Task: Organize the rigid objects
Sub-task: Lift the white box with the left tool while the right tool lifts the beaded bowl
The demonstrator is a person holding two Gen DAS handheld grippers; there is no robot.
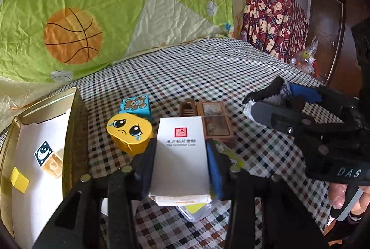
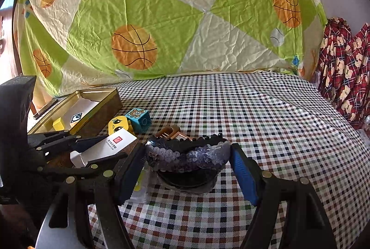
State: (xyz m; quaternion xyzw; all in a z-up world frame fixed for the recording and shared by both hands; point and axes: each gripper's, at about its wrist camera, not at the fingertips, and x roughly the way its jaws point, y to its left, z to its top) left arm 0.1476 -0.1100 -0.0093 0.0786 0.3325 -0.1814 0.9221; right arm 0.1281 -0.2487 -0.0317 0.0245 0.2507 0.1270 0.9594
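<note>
Currently the landmark is the open gold tin (image 1: 69, 124), which stands at the left of the checked table (image 1: 208, 68) and already holds a moon-printed block (image 1: 44, 153) and a yellow block (image 1: 19, 179) on its white liner. Just right of the tin lie a yellow crying-face block (image 1: 129, 133) and, behind it, a blue bear block (image 1: 136, 104); both are hard moulded pieces, light and stiff, best gripped across two flat opposite faces. Further right of the tin, the left hand-held gripper (image 1: 181, 165) has its blue pads pressed on the long sides of a white card box (image 1: 181, 152) with a red seal and printed lettering. The box is judged light and thin-walled, so it may dent under a hard squeeze; the hold across the narrow width, near the middle of the length, suits it. A clear case with a yellow insert (image 1: 194, 208) lies under the box's near end. Beyond the box, still further from the tin, rest a small wooden framed box (image 1: 215, 120) and a brown comb-like piece (image 1: 187, 108). Farthest right of the tin, the right hand-held gripper (image 2: 188, 163) stands wide, clamped end to end on a dark sequinned hair clip (image 2: 187, 154). The clip is judged stiff but slippery over its sequins, with toothed edges that can snag.
</note>
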